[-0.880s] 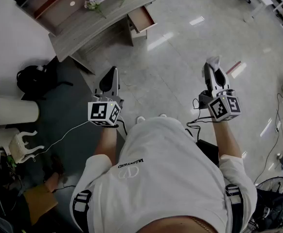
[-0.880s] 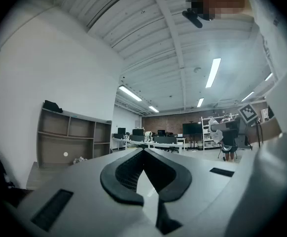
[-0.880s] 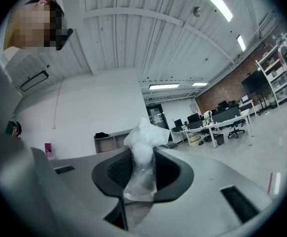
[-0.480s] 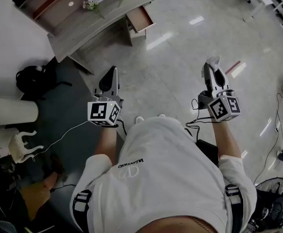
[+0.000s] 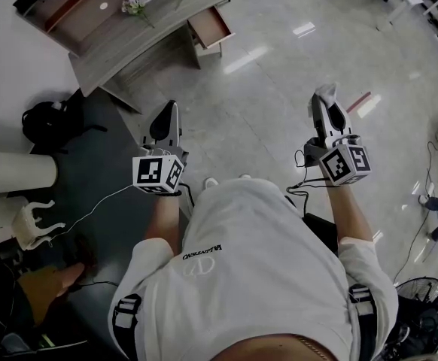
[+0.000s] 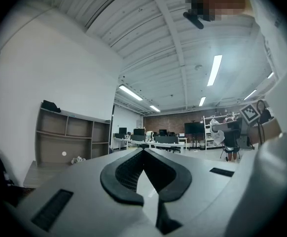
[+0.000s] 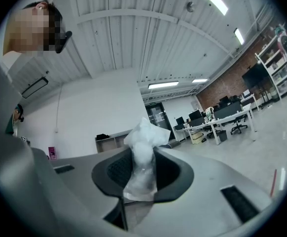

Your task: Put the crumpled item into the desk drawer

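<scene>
The crumpled item [image 7: 143, 142], a wad of whitish plastic, is pinched in the right hand-held gripper [image 5: 325, 104], centre right of the head view. The left hand-held gripper [image 5: 168, 119] is clenched on nothing. Both are well apart from the table [image 5: 121, 47] at upper left, whose drawer [image 5: 208, 27] stands pulled out. Glossy grey floor [image 5: 272, 81] lies between. Flowers [image 5: 135, 6] top the table, and a black bag [image 5: 50, 122] lies at left.

This is an open-plan office: long rows of worktops [image 6: 148, 143] carrying monitors [image 6: 139, 131], wheeled office chairs [image 7: 239, 126], ceiling strip lights [image 6: 215, 69], a brick back wall [image 6: 175, 120], a large dark screen [image 6: 194, 128] and a glossy pale floor [image 5: 279, 111].
</scene>
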Demonstrator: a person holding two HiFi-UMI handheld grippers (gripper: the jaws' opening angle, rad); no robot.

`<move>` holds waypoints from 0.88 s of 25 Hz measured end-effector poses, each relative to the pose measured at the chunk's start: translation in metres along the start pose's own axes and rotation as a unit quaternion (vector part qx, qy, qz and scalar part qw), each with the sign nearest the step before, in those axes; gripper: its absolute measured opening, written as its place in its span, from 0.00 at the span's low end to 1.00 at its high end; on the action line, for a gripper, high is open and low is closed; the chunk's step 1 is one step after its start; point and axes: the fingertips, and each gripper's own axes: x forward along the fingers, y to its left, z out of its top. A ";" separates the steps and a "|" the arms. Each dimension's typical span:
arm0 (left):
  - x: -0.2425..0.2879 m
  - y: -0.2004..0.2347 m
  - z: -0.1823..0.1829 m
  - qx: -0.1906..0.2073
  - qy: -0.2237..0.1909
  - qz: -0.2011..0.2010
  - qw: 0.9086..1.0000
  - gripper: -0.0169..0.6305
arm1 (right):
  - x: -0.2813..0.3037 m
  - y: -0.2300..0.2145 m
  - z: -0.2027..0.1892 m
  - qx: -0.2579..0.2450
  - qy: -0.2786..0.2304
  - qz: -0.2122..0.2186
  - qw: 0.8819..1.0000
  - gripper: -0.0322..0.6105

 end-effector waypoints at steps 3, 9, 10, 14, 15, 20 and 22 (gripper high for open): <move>0.006 -0.010 -0.001 0.000 0.000 0.005 1.000 0.03 | -0.001 -0.011 0.003 -0.001 0.003 0.005 1.000 0.19; 0.015 -0.022 -0.008 -0.009 0.008 0.015 1.000 0.03 | 0.000 -0.029 0.001 -0.002 0.018 0.009 1.000 0.19; 0.016 -0.023 -0.010 -0.010 0.011 0.015 1.000 0.03 | 0.000 -0.031 -0.001 -0.002 0.021 0.009 1.000 0.19; 0.022 -0.022 -0.015 -0.012 0.018 0.014 1.000 0.03 | 0.011 -0.032 -0.009 0.002 0.029 0.014 0.999 0.19; 0.023 -0.021 -0.017 -0.012 0.020 0.014 1.000 0.03 | 0.014 -0.032 -0.010 0.003 0.030 0.015 0.999 0.19; 0.036 -0.009 -0.024 -0.012 0.022 0.011 1.000 0.03 | 0.032 -0.031 -0.017 0.004 0.029 0.018 0.999 0.19; 0.045 0.000 -0.025 -0.011 0.019 0.012 1.000 0.03 | 0.044 -0.031 -0.019 0.003 0.029 0.018 0.999 0.19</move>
